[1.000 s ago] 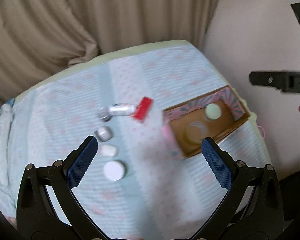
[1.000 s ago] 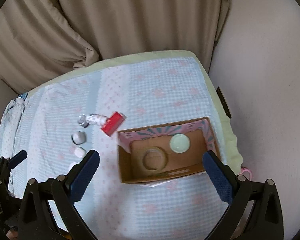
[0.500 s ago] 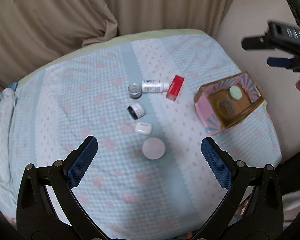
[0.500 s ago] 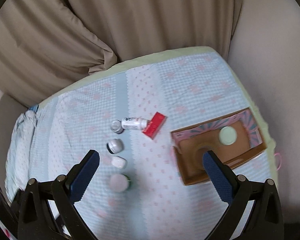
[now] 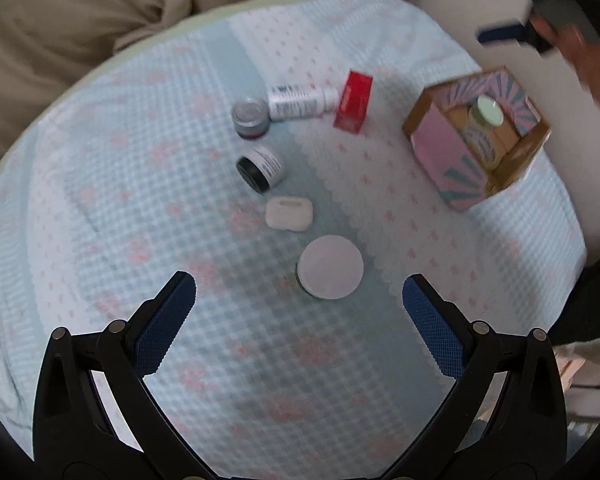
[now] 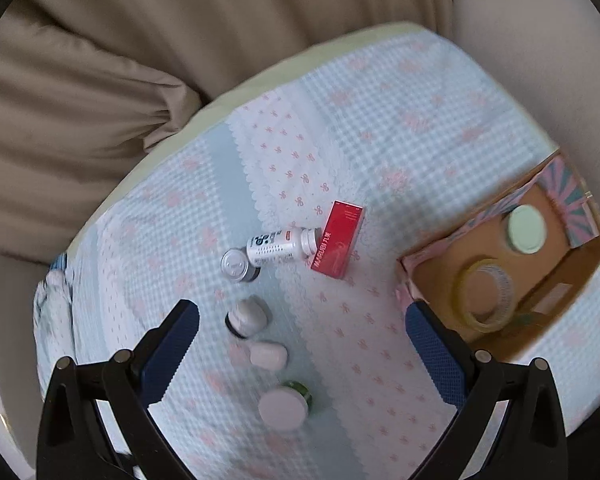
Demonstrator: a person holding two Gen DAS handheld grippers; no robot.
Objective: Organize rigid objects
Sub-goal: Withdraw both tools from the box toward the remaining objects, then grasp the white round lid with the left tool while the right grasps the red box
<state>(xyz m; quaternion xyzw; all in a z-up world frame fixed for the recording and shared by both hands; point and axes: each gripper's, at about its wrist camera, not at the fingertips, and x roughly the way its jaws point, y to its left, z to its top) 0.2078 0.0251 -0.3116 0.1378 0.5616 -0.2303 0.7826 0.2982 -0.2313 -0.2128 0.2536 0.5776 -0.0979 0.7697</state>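
Observation:
On the blue checked cloth lie a white-lidded jar (image 5: 331,268) (image 6: 283,406), a white earbud case (image 5: 289,213) (image 6: 268,354), a small tipped jar (image 5: 260,168) (image 6: 247,316), a grey-lidded jar (image 5: 250,117) (image 6: 238,265), a white bottle on its side (image 5: 300,101) (image 6: 282,247) and a red box (image 5: 353,101) (image 6: 338,240). A cardboard box (image 5: 432,140) (image 6: 440,276) holds a tape roll (image 6: 484,294) and a pale-green-lidded jar (image 5: 489,111) (image 6: 526,229). My left gripper (image 5: 298,312) is open above the cloth just before the white-lidded jar. My right gripper (image 6: 302,338) is open and empty, high above the objects.
Beige curtains (image 6: 120,60) hang behind the table. The table's cloth-covered edge (image 5: 572,216) drops off just right of the cardboard box. A crumpled cloth (image 6: 54,300) lies at the left edge.
Both grippers have swung left and moved closer to the row of loose objects; the box has slid to the right of both views. Both stay open.

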